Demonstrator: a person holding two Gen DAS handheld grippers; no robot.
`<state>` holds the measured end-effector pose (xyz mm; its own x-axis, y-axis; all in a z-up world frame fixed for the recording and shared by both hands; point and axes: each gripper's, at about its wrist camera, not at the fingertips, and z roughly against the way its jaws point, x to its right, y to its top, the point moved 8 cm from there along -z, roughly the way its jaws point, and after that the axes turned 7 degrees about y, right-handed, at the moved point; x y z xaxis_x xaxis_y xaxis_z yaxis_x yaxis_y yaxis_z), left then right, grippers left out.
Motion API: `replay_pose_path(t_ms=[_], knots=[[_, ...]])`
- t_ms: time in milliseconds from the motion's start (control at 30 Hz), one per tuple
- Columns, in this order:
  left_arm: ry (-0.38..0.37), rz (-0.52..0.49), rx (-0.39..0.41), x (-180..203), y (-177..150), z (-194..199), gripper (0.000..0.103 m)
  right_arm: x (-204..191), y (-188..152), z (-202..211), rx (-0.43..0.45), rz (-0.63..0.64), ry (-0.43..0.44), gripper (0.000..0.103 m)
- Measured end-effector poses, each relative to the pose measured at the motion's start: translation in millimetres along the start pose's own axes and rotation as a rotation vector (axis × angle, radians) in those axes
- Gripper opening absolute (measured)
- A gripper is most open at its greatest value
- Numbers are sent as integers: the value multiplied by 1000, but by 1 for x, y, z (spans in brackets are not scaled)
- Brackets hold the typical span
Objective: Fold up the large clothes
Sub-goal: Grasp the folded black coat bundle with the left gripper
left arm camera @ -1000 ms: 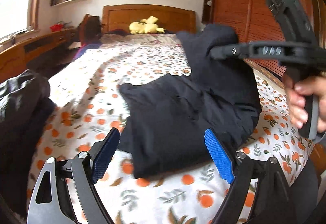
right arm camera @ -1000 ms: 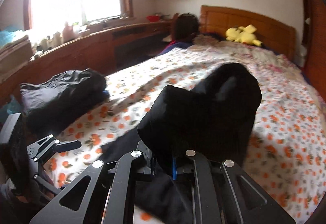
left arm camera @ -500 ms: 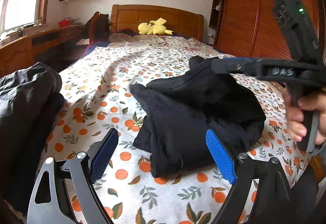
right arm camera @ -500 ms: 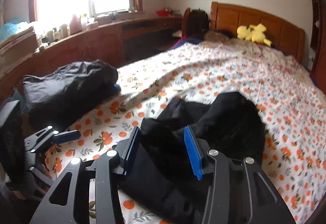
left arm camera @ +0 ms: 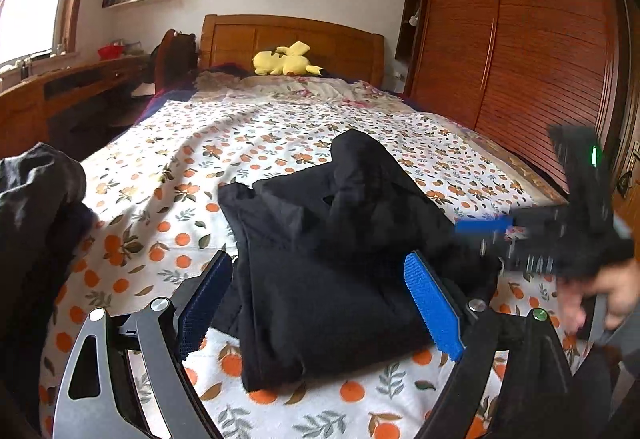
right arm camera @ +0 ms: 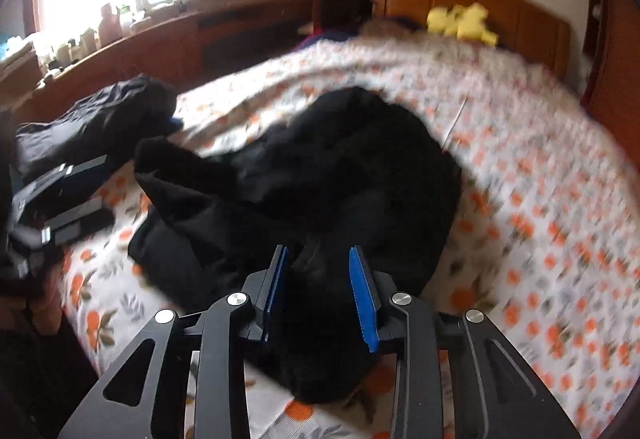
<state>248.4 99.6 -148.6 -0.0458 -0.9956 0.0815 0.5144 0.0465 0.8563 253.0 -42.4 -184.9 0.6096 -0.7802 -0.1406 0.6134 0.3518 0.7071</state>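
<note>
The black garment (left arm camera: 336,271) lies bunched near the foot edge of the bed (left arm camera: 160,199). The left gripper (left arm camera: 320,303) gapes wide above its near edge. The right gripper (right arm camera: 320,291), half parted, straddles a fold without pinching. Bare sheet stretches toward the headboard (left arm camera: 292,35).

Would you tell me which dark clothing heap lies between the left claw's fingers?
The black garment mid-bed on the orange-print sheet; the other dark pile sits at the bed's left edge.
</note>
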Motion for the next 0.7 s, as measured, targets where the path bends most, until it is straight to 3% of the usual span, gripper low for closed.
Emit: replay_pose_path(t_ms=[167, 300, 467, 600, 700], knots=[[-15, 9, -20, 5, -1, -13, 89, -2, -27, -13, -13, -8, 11, 30], [-15, -1, -77, 10, -12, -29, 68, 1, -28, -11, 5, -28, 25, 30], [-28, -17, -114, 14, -23, -40, 53, -2, -27, -11, 3, -9, 13, 30], [-38, -13, -154, 13, -30, -51, 19, -2, -24, -8, 5, -8, 12, 30], [-58, -19, -153, 14, -29, -49, 7, -2, -19, 2, 20, -1, 5, 30]])
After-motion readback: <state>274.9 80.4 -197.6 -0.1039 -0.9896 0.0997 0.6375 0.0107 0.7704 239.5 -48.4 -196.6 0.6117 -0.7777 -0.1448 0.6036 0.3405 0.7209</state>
